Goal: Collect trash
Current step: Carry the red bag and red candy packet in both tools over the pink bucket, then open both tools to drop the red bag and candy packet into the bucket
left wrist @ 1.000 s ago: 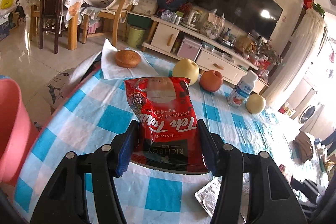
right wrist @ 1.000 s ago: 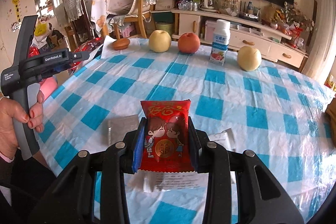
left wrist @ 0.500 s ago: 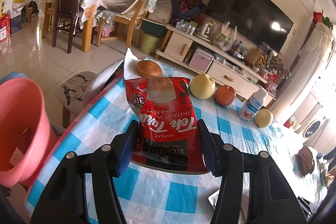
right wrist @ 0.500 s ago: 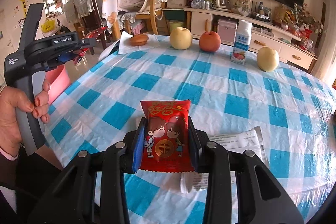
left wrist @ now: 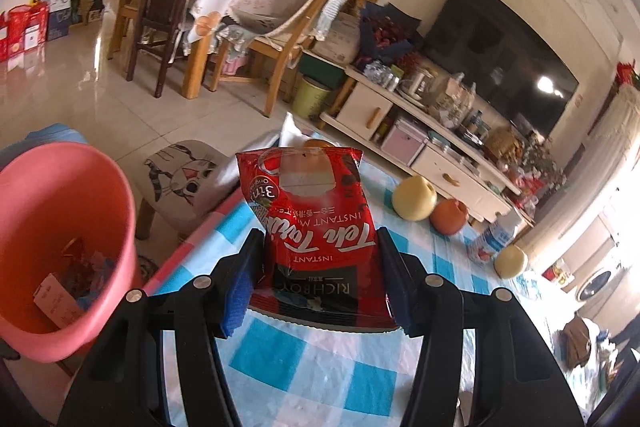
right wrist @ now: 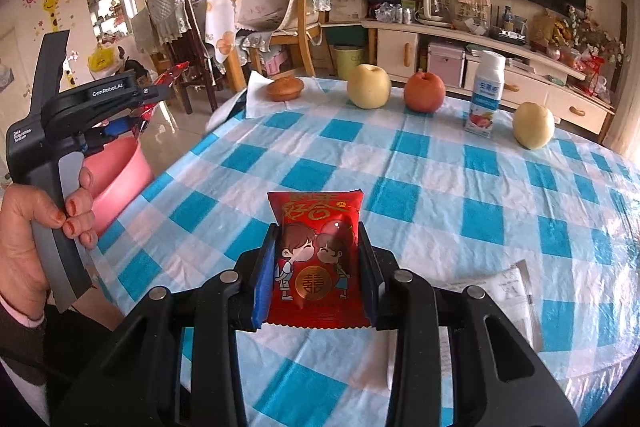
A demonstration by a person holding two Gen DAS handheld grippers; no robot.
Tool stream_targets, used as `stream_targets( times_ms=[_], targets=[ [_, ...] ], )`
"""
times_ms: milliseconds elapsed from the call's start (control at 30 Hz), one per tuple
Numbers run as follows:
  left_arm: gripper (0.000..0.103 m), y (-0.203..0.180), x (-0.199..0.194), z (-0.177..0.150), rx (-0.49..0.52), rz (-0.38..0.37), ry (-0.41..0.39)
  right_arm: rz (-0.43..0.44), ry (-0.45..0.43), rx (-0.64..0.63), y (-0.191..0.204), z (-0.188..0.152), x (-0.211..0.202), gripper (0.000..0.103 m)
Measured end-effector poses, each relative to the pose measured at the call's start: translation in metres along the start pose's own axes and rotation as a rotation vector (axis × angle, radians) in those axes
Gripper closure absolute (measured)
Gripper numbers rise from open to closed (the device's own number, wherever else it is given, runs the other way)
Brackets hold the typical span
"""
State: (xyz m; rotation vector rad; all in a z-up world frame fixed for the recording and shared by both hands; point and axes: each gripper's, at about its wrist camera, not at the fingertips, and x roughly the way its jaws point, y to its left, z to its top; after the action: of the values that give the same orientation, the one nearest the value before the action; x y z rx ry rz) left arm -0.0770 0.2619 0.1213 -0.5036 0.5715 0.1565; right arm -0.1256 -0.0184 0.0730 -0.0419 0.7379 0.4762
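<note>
My left gripper is shut on a red instant-tea packet and holds it above the table's left edge. A pink bucket with some scraps inside stands on the floor to its left. My right gripper is shut on a small red snack wrapper with cartoon figures, held over the blue checked tablecloth. The left gripper also shows at the left of the right wrist view, over the bucket.
Two pears, an apple, a milk bottle and a bun on a napkin stand along the table's far edge. A white paper wrapper lies near my right gripper. A cushioned stool stands beside the bucket.
My left gripper has carried the tea packet leftward, from over the table towards the pink bucket. My right gripper has stayed shut on the wrapper and shifted slightly.
</note>
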Motion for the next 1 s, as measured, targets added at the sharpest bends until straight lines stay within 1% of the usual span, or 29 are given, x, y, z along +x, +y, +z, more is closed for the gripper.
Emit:
stream_targets(
  times_ms=[200, 333, 467, 567, 667, 700, 800, 1000],
  targets=[
    [0.046, 0.022, -0.004, 0.010, -0.034, 0.066, -0.025, 0.051, 0.000, 0.001, 0.017, 0.010, 0.013, 0.065],
    [0.046, 0.042, -0.007, 0.018, -0.065, 0.116, -0.040, 0.102, 0.005, -0.002, 0.034, 0.019, 0.025, 0.065],
    [0.046, 0.064, -0.012, 0.026, -0.114, 0.167, -0.060, 0.167, 0.014, -0.018, 0.057, 0.033, 0.042, 0.065],
    [0.046, 0.089, -0.019, 0.034, -0.171, 0.212, -0.074, 0.216, 0.016, -0.030, 0.075, 0.044, 0.053, 0.065],
    [0.046, 0.115, -0.027, 0.041, -0.220, 0.270, -0.094, 0.273, 0.024, -0.056, 0.100, 0.056, 0.067, 0.065],
    [0.046, 0.127, -0.031, 0.044, -0.241, 0.298, -0.106, 0.293, 0.028, -0.068, 0.111, 0.061, 0.073, 0.065],
    [0.046, 0.155, -0.040, 0.049, -0.297, 0.351, -0.125, 0.358, 0.040, -0.100, 0.144, 0.073, 0.091, 0.065],
    [0.046, 0.198, -0.048, 0.049, -0.393, 0.403, -0.117, 0.482, 0.049, -0.138, 0.206, 0.096, 0.120, 0.065]
  ],
)
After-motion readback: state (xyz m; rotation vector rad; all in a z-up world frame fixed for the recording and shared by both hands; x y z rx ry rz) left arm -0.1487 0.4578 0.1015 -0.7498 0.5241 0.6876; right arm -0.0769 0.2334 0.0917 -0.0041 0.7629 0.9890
